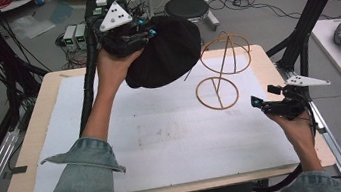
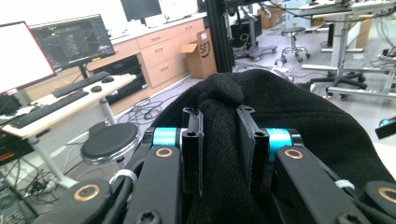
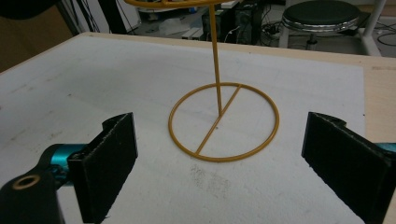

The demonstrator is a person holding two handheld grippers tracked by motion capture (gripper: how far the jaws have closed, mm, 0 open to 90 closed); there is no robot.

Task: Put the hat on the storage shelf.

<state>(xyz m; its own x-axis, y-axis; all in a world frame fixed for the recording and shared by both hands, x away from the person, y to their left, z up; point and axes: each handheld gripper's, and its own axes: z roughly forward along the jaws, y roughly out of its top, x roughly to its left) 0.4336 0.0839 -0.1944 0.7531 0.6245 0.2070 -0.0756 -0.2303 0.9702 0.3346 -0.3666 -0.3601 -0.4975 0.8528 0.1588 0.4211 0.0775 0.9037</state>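
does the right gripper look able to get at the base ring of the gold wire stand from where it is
Probably yes. The right gripper is open and faces the stand's base ring across bare white mat. The black hat is held up in the left gripper, off that path.

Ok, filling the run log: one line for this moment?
left hand-held gripper: shut on black hat, lifted | right hand-held gripper: open, facing wire stand

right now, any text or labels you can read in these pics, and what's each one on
"SFI": printed on the cardboard box on the floor by the wooden drawers.
Too blurred to read: the display on the monitor on the desk.
Nothing readable on the black hat, the gold wire stand or either gripper.
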